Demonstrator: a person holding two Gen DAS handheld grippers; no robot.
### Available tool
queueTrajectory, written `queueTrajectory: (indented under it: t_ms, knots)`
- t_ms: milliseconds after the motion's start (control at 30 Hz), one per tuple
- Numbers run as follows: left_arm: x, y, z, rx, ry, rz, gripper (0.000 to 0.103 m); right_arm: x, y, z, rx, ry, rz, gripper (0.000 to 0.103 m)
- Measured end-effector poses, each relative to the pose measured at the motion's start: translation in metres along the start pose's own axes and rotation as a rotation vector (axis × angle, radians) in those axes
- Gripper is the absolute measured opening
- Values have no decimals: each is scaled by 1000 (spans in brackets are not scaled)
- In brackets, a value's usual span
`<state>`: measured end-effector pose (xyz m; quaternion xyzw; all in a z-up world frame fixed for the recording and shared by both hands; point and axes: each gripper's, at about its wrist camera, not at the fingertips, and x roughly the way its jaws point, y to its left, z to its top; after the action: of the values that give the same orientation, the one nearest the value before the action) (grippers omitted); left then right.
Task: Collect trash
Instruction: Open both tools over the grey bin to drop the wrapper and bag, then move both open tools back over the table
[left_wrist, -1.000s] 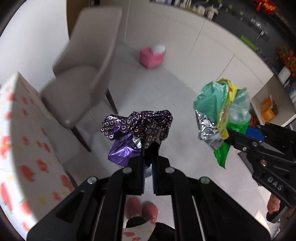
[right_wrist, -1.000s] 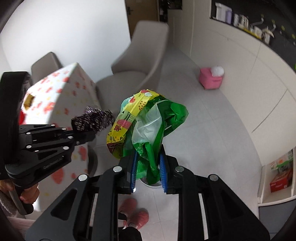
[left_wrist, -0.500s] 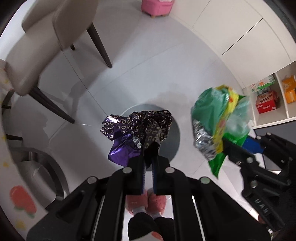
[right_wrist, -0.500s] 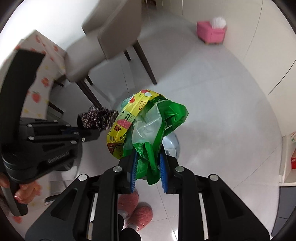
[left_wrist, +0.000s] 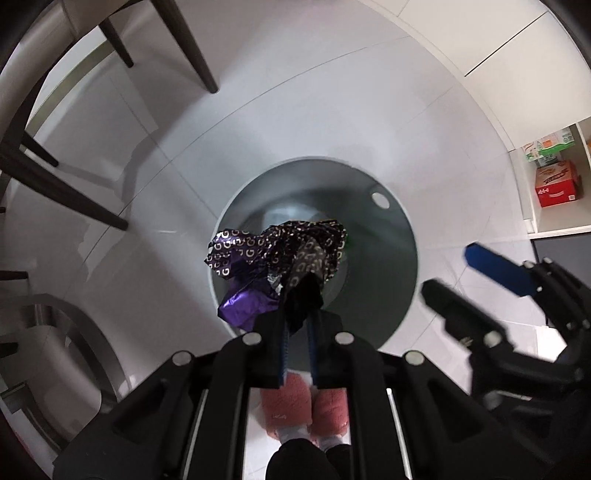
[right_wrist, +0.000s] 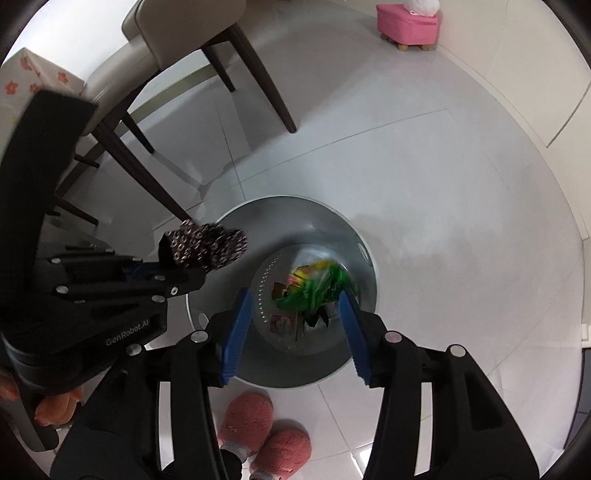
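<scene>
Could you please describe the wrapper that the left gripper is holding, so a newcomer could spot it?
Find the round grey bin on the white floor. Above its opening, the left gripper pinches a crumpled purple foil wrapper printed with pale rings, unlike the green and yellow trash inside.

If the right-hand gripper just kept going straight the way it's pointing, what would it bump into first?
Probably the green and yellow plastic wrappers lying inside the round grey metal bin. The open right gripper points down into the bin's mouth; nothing else shows in between, though depth is unclear.

A home dining area is shown. Upholstered chairs and a floral-clothed table are seen at upper left, a pink footstool at top, and fuzzy slippers on tiled floor.
</scene>
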<state>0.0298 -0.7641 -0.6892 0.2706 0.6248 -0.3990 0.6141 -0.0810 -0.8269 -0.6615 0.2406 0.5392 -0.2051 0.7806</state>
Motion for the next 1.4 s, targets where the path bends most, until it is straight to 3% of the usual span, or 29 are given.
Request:
queueTrajectory:
  t_ms: [200,233,300,333,367,567,933,1033,1100,1133,1400]
  knots:
    - [-45,0,-8,-12,-7,-48,11,-50,9,13,-14,-17,-15,48]
    - [-58,-1,-9,-18,-16,-58,16,-59,7,17,-18,-21,-14,48]
    - [-93,-2,-13,-37,-53,-51,40,-88,11,23,-29,-31,-12,48]
    - [-107,-4,-15,-42,-79,-38,62,-98,13,24,-35,-35,-13,48]
    - [-126,-6,-17,-46,-108,-21,76,-113,17,26,-42,-41,-14,48]
    - [-213,-11,-28,-79,-176,-39,76,-192,33,33,-65,-82,-35,48]
    - [-336,-22,-69,-94,-256,-37,76,-329,61,29,-127,-138,-27,48]
    - [-374,-19,-91,-121,-290,6,79,-362,76,29,-171,-157,-10,50]
    - [-395,-15,-105,-149,-317,25,81,-384,91,28,-203,-177,2,62]
    - [-407,-11,-113,-163,-332,25,81,-393,99,29,-221,-188,12,63]
    - [-486,47,-199,-377,-456,70,85,-438,192,28,-435,-220,148,63]
